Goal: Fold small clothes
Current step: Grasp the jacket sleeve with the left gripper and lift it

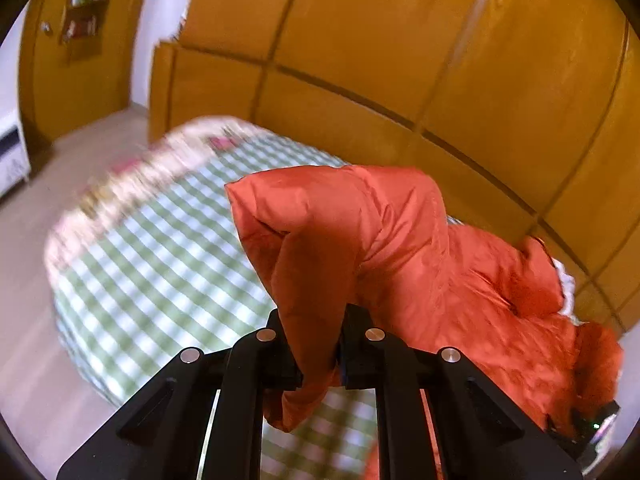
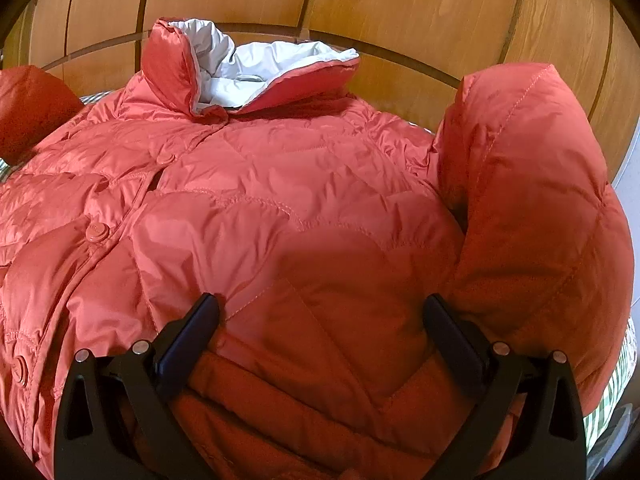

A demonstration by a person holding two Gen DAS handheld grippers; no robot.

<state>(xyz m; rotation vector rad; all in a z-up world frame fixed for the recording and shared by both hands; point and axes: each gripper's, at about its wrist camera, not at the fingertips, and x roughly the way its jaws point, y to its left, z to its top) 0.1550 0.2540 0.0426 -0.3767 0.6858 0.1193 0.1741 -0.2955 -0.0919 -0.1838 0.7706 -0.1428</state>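
An orange-red quilted puffer jacket (image 2: 280,184) with a white-lined collar (image 2: 240,72) lies front up on a green-and-white checked bedcover (image 1: 152,248). My left gripper (image 1: 318,344) is shut on the jacket's sleeve (image 1: 320,232) and holds it lifted above the bed. My right gripper (image 2: 320,312) is open, its black fingers (image 2: 192,332) spread over the jacket's lower front. The other sleeve (image 2: 532,200) stands up bunched at the right of the right wrist view.
A wooden wardrobe wall (image 1: 400,40) runs behind the bed. A wooden door (image 1: 76,52) and beige floor (image 1: 36,272) are at the left. The bed's flowered edge (image 1: 132,172) faces the floor.
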